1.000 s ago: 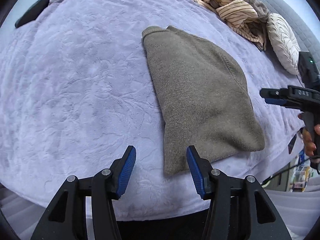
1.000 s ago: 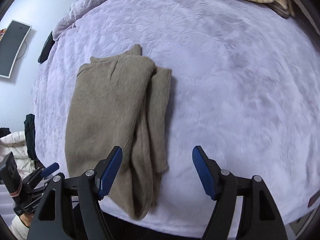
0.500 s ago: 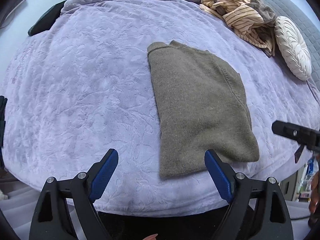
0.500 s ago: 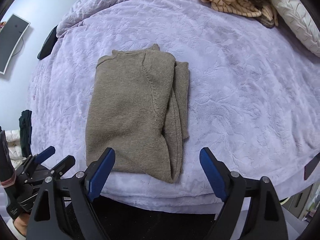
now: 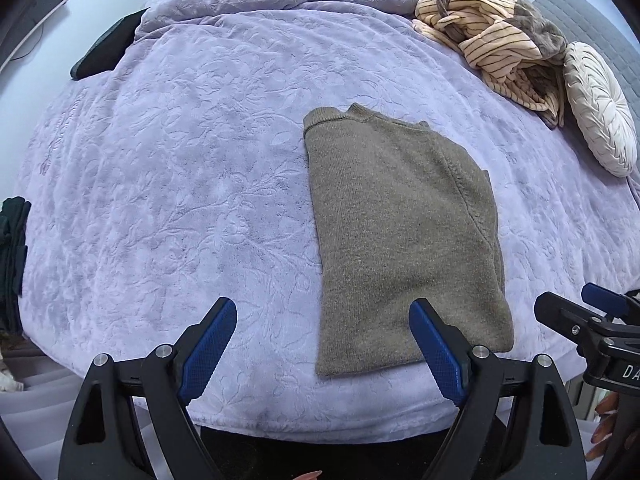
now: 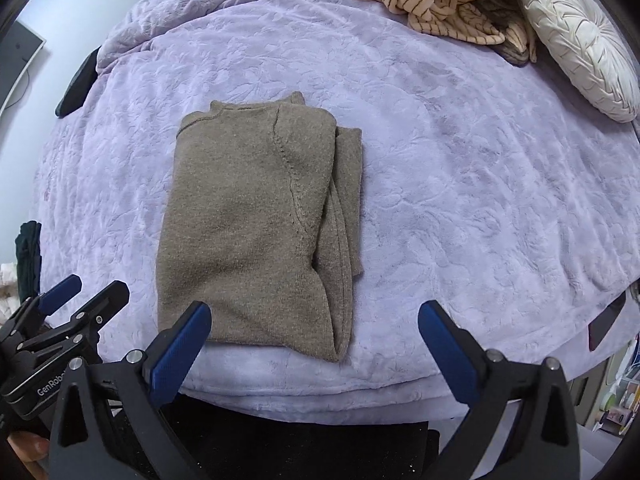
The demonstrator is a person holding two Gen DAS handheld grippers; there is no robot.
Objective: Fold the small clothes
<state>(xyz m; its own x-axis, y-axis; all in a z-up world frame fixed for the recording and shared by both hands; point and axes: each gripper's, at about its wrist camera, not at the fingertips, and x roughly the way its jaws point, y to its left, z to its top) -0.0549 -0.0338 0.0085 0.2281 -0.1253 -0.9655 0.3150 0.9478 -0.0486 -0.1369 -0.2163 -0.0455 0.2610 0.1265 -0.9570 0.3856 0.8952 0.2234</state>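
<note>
The olive-brown knitted sweater (image 6: pixel 256 224) lies folded into a long rectangle, flat on the lilac bed cover (image 6: pixel 460 200). In the right wrist view it is left of centre, collar at the top. Its folded layers show along the right edge.

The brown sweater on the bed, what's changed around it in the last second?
Both claws, left claw and right claw, have just been opening and pulled up away from the brown sweater, nothing between them. The sweater stays folded on the purple blanket.

Bare blanket (image 5: pixel 180 200) left of sweater (image 5: pixel 400 240); clothes heap (image 5: pixel 500 48), cushion (image 5: pixel 600 120) far right.
</note>
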